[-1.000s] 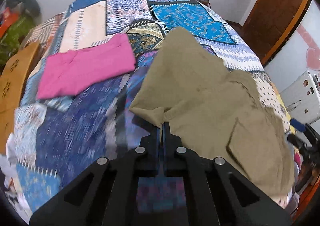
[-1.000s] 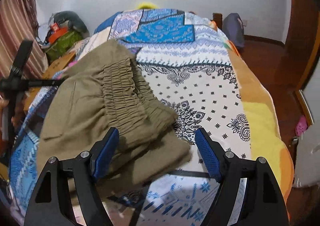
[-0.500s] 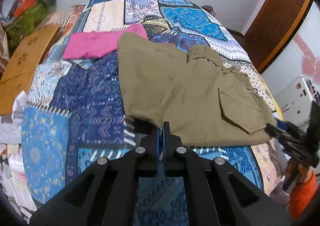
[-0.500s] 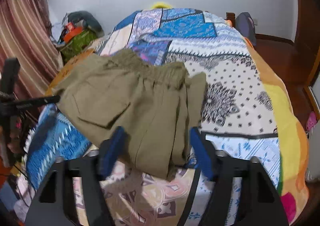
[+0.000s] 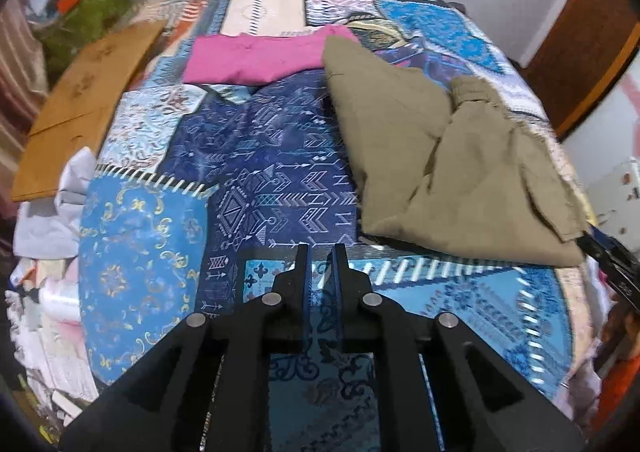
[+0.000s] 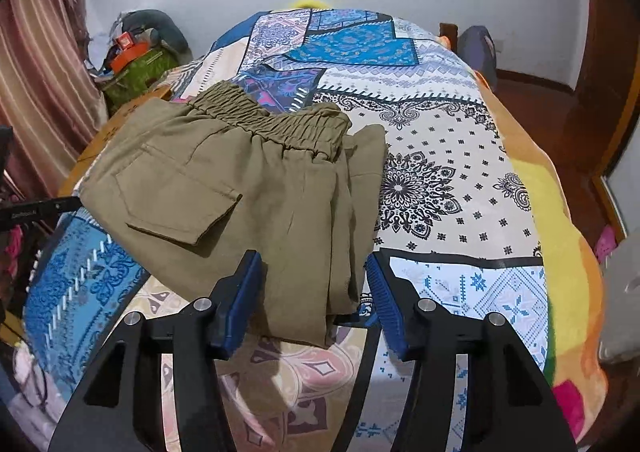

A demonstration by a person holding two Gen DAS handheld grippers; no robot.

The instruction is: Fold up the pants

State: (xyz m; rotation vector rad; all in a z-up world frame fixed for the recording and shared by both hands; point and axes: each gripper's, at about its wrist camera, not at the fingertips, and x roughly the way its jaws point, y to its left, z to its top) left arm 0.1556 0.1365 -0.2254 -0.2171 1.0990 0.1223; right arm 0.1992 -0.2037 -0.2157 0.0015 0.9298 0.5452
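Observation:
The olive-khaki pants (image 6: pixel 240 188) lie folded on the patchwork bedspread (image 6: pixel 440 172), elastic waistband at the far end and a flap pocket on top. In the left wrist view the pants (image 5: pixel 460 172) lie to the right of my left gripper (image 5: pixel 320 252). The left gripper stands slightly open with a narrow gap, holds nothing and is just clear of the cloth's near edge. My right gripper (image 6: pixel 316 272) is wide open, its blue pads either side of the pants' near edge, holding nothing.
A folded pink garment (image 5: pixel 260 56) lies on the bed beyond the pants. A wooden board (image 5: pixel 80 108) and a heap of clothes (image 5: pixel 44 212) sit off the bed's left side. A green bag (image 6: pixel 136 68) stands by the curtain. The bed's right edge drops to a wooden floor (image 6: pixel 540 104).
My left gripper has let go of the pants and pulled back, its jaws now slightly apart. The pants have settled flat on the bed. The right gripper has come closer over their near edge.

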